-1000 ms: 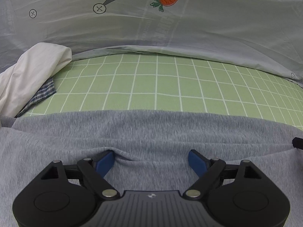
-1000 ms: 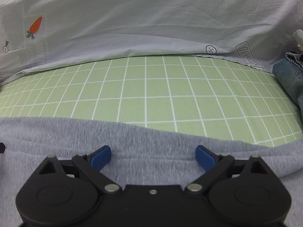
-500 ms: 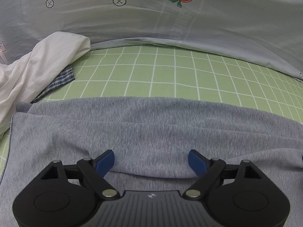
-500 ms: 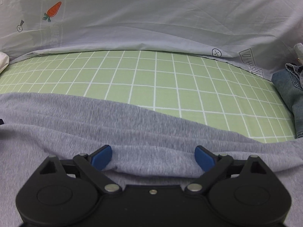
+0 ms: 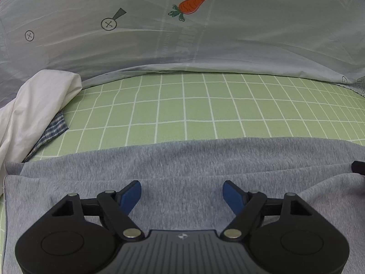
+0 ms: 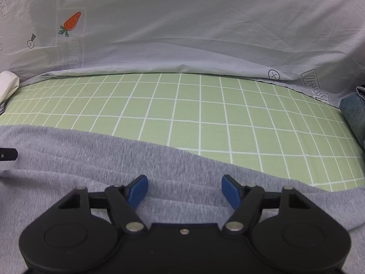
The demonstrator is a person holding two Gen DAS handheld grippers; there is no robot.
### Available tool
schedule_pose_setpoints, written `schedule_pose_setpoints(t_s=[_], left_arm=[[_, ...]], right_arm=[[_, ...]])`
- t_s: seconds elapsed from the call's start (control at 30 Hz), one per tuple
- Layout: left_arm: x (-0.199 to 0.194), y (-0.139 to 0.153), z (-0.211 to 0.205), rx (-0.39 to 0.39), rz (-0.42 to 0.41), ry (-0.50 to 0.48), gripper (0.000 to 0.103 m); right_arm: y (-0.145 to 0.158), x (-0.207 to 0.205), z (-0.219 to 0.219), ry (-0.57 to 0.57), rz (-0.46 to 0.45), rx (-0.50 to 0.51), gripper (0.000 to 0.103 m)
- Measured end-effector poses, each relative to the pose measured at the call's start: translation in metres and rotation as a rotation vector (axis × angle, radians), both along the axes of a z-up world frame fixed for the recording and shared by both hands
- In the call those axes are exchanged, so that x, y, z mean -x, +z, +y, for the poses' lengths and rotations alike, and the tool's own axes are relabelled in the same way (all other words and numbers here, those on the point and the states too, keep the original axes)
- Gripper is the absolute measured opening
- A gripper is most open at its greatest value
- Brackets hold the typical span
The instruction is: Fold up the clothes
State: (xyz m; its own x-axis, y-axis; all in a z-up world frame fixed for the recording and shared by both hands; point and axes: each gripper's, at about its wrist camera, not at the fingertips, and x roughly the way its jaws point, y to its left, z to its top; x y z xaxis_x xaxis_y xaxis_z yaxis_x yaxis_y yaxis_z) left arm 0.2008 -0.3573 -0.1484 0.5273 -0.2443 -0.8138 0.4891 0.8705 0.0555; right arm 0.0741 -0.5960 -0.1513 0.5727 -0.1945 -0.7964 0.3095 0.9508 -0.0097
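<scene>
A grey knit garment [image 5: 182,159] lies across a green checked bed sheet [image 5: 205,109], with a folded layer along its near side. My left gripper [image 5: 181,189] hovers low over that layer. Its jaws are closing with grey fabric between the blue pads, which stand apart from each other. In the right wrist view the same garment [image 6: 91,155] fills the near half. My right gripper [image 6: 183,182] sits over a ridge of it. Its jaws are also closing around fabric, with a wide gap still between the pads.
A white cloth [image 5: 34,109] and a blue plaid piece [image 5: 53,130] lie at the left. A pale grey duvet with a carrot print [image 5: 191,4] lines the far side. Folded denim [image 6: 353,118] sits at the right edge. Bare sheet [image 6: 194,114] lies beyond the garment.
Both pairs of blue pads have drawn closer together, the right more than the left. Both views have shifted slightly over the grey garment, which stays on the bed.
</scene>
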Motion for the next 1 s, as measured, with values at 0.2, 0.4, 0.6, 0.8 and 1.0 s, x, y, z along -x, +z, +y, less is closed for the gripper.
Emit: schedule_pose_setpoints(t_s=[0.2,0.4,0.6,0.8,1.0], left_arm=[[0.012,-0.006,-0.015,0.021,0.022,-0.117,0.049],[0.013,-0.005,-0.008,0.059,0.024,-0.064,0.001],[0.011,0.009,-0.002,0.112,-0.016,-0.007,0.000],[0.002,0.030,-0.005,0.129,-0.091,-0.015,0.000],[-0.027,0.029,-0.010,0.160,-0.099,0.044,0.001]], right_arm=[[-0.002,0.004,0.006,0.054,-0.008,-0.033,0.055],[0.002,0.010,0.013,0.096,-0.011,0.016,0.004],[0.020,0.016,0.018,0.097,-0.061,0.067,0.001],[0.033,0.009,0.014,0.085,-0.108,0.077,0.001],[0.037,-0.017,0.002,0.062,-0.169,0.080,0.001]])
